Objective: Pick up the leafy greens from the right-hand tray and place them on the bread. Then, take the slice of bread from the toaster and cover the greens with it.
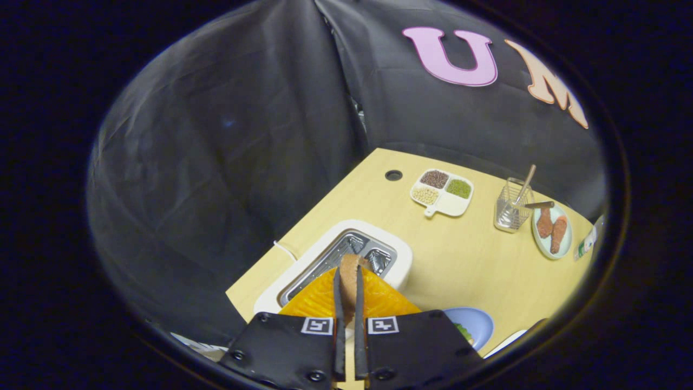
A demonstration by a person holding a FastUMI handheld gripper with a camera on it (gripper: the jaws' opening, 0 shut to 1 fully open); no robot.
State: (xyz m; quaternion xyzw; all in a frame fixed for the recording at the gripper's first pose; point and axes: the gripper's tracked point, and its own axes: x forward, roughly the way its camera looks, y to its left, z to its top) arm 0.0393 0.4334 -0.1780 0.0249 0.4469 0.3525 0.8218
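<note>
Both fingers of hand-held gripper (349, 281) pinch bread slice (349, 271).

A divided seed dish (443, 193) sat at one o'clock on the table (460, 254), a wire basket (511, 210) and drumstick plate (552, 232) toward two

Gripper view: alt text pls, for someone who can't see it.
The gripper is shut on a slice of bread, held edge-on above a white toaster on a wooden table. Beyond sit a divided dish, a wire basket and a plate.
</note>
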